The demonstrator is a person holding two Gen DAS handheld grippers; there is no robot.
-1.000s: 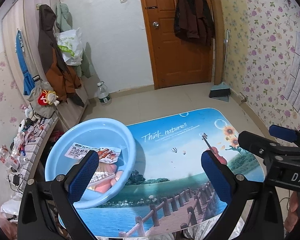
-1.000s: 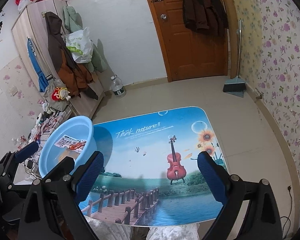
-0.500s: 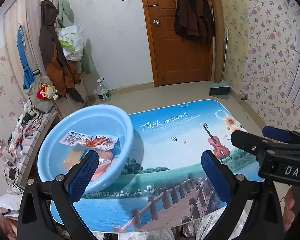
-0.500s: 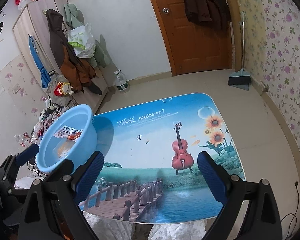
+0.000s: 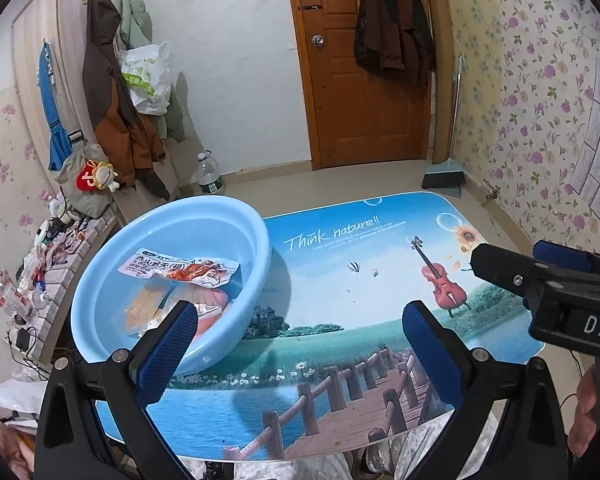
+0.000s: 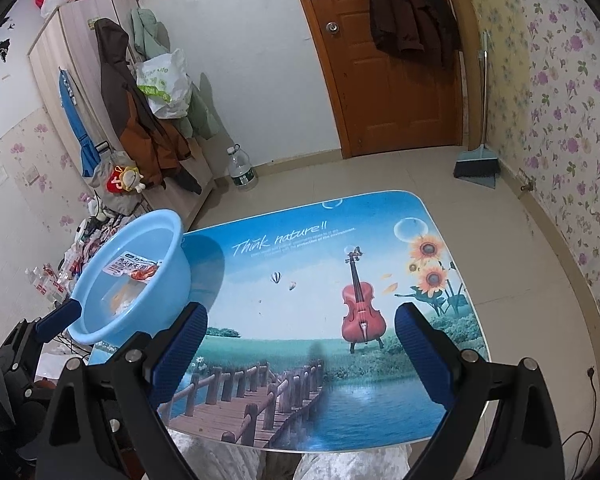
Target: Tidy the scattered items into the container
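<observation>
A: Starting with the biggest thing, the table (image 6: 284, 280) with its printed lake-and-violin top fills the middle of both views, and I'll place everything against it. I see no loose item left on its printed surface.

B: Agreed. The blue basin (image 5: 172, 280) sits at the table's left edge, partly overhanging it. Inside lie the snack packets (image 5: 180, 270), a white-and-red one on top of paler ones, all below the rim.

A: And the tongs? The left gripper (image 5: 300, 344) hovers over the table's near edge with its jaws wide and nothing between them; its left pad (image 5: 168, 348) stands in front of the basin's near wall.

B: The right gripper (image 6: 300, 348) is the same: wide apart, empty, above the near side of the table. In the left view it shows as a black body at the table's right edge.

A: So I'd judge the tidying nearly or fully done. What does the step in hand want?

B: A check, I think. Sweep both cameras across the table's far corners and edges for anything missed. If the basin is to be touched, nudge it inward, since it hangs over the table's left edge and could tip; grip the rim, not the packets.

A: And keep both jaws wide while moving away.
</observation>
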